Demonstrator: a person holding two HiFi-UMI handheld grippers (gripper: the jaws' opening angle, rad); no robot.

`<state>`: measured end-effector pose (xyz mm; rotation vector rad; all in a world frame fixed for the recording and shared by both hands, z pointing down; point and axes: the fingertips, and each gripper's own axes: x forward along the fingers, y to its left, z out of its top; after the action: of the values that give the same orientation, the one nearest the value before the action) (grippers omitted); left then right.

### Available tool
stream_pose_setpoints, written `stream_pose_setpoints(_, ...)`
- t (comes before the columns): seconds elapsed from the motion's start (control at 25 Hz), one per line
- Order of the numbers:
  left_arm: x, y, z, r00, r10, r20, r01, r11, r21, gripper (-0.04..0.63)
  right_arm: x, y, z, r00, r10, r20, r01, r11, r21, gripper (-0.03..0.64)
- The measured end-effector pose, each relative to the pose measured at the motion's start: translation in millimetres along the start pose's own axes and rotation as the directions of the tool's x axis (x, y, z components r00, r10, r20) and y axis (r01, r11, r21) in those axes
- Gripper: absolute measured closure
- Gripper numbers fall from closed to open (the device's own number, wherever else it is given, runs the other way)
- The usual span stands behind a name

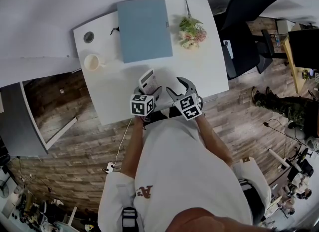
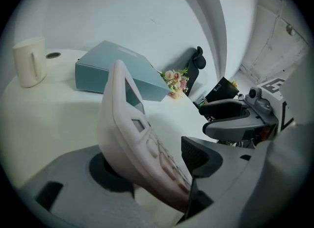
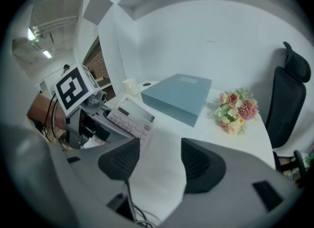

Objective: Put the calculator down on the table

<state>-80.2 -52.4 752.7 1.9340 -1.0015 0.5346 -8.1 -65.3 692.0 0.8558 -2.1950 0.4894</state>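
- White table (image 1: pixel 199 71) is taking up most of the head view, and I am looking down on it from its near edge.
- Pale blue box (image 1: pixel 144 29) is lying flat toward the far side, well apart from both grippers.
- Left gripper (image 2: pixel 152 165) is standing with its jaws apart at the near edge. The calculator (image 2: pixel 132 139) is sitting between them.
- Seen from the left gripper view, the calculator is tilting up on its edge. Its back is leaning on the left finger and its keys are facing the ribbed right pad (image 2: pixel 196 154), with a gap showing above the pad's base.
- Seen from the right gripper view, the calculator is lying low over the tabletop, its display end pointing toward the box. I cannot tell whether it is touching the table.
- Right gripper (image 3: pixel 159 161) is hovering just beside the left one, jaws parted, with only bare tabletop between its pads.
- Pink flowers (image 1: pixel 192 31) are lying right of the box.
- Cream mug (image 1: pixel 92 62) is standing left of it.
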Motion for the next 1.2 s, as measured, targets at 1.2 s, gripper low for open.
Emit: stream_pose_setpoints(1.2, -15, 38, -20, 0.975, 0.221, -0.028, -0.220, 0.974, 0.047, 0.193, 2, 9, 4, 0.999, 0.040, -0.001, -0.040, 0.998, -0.053, 0.353)
